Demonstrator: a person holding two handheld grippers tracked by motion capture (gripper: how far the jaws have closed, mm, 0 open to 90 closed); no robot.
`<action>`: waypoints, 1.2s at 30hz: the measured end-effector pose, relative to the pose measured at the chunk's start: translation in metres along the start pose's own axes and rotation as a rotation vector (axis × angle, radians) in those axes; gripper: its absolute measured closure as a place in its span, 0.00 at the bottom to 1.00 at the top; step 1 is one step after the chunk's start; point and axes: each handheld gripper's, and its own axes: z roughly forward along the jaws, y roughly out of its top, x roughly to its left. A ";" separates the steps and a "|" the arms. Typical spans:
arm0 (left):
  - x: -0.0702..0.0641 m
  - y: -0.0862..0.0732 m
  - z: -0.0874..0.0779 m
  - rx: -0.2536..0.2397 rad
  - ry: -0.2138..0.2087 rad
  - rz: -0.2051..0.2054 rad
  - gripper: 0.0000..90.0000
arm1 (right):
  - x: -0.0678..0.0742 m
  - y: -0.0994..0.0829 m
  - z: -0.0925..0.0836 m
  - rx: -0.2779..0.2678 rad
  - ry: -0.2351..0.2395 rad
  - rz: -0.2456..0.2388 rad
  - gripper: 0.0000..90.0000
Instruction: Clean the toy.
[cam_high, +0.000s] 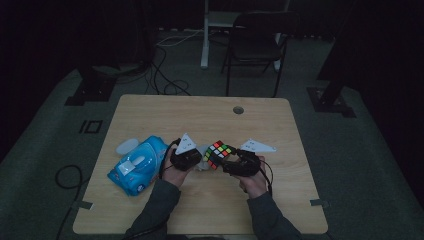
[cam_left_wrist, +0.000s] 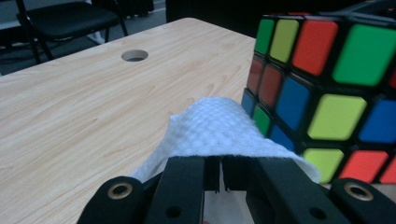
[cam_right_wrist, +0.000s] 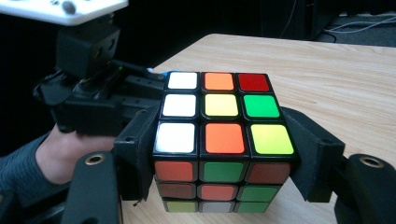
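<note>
So the right gripper (cam_right_wrist: 224, 154) has its fingers clamped on both sides of the puzzle cube (cam_right_wrist: 219, 140), holding it up over the middle of the desk (cam_high: 200, 112), a bit toward the near edge. The left gripper (cam_left_wrist: 219, 175) has its fingers nearly pinched together on a folded white wipe (cam_left_wrist: 215, 130), which sits right against one face of the cube. Looks like the wiping is underway, with most faces probably still to do

The high view is dim and grainy, its edges sinking into black around the pale surface (cam_high: 210, 120). Both gripper views are brighter, with nearby parts softly blurred.
</note>
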 end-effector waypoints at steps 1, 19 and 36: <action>0.001 0.000 0.000 0.003 -0.005 -0.002 0.97 | 0.001 -0.001 0.000 0.000 0.002 -0.010 0.38; 0.012 0.008 -0.010 -0.019 -0.001 -0.025 0.97 | 0.012 -0.017 0.005 0.066 0.009 -0.137 0.38; 0.015 0.014 -0.018 -0.026 0.031 -0.028 0.96 | 0.000 -0.029 -0.002 0.087 -0.046 -0.148 0.38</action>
